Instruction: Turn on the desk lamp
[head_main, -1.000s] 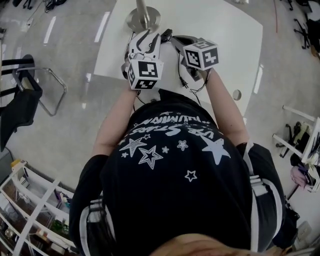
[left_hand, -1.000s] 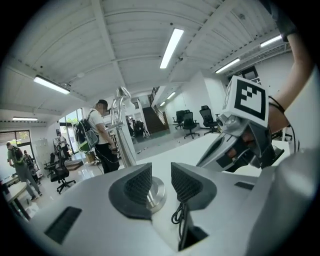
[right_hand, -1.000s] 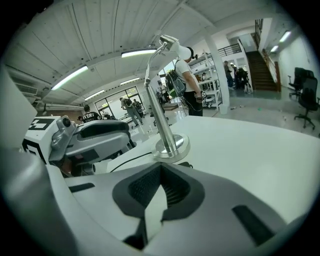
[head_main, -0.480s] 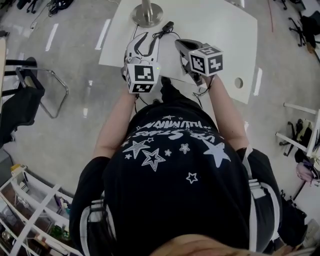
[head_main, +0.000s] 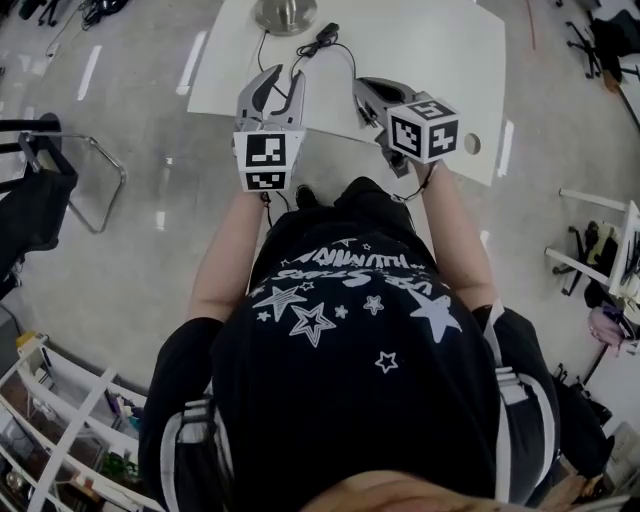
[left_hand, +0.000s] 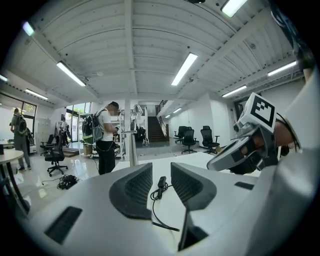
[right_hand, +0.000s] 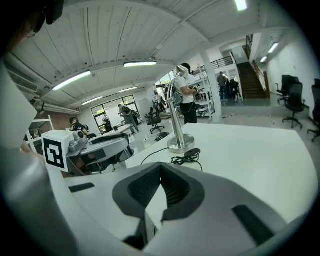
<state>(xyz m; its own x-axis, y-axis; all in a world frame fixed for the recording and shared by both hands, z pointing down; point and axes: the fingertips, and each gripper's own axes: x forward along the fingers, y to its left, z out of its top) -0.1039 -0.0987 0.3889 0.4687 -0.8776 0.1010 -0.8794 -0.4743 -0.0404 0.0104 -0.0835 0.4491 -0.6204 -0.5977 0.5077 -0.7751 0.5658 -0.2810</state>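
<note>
The desk lamp's round metal base (head_main: 285, 12) stands at the far edge of the white table (head_main: 430, 50); its pole (left_hand: 133, 145) rises out of sight. Its black cord with an inline switch (head_main: 325, 35) lies coiled beside the base. My left gripper (head_main: 282, 75) hovers over the table's near edge, open, with nothing between its fingers; through the gap of this gripper (left_hand: 161, 167) I see the switch (left_hand: 161, 181) farther on. My right gripper (head_main: 363, 87) is alongside it, shut and empty. In the right gripper view the gripper (right_hand: 161, 166) faces the base (right_hand: 179, 145) and switch (right_hand: 190, 154).
A round cable hole (head_main: 471, 143) sits in the table near the right edge. A black chair with a metal frame (head_main: 60, 170) stands on the floor at left, shelving (head_main: 60, 420) at the lower left. People stand in the room beyond (left_hand: 106, 135).
Both grippers have drawn back a little from the lamp base toward the table's near edge. The left gripper has turned straighter, and the view has shifted so the base sits at the frame's top.
</note>
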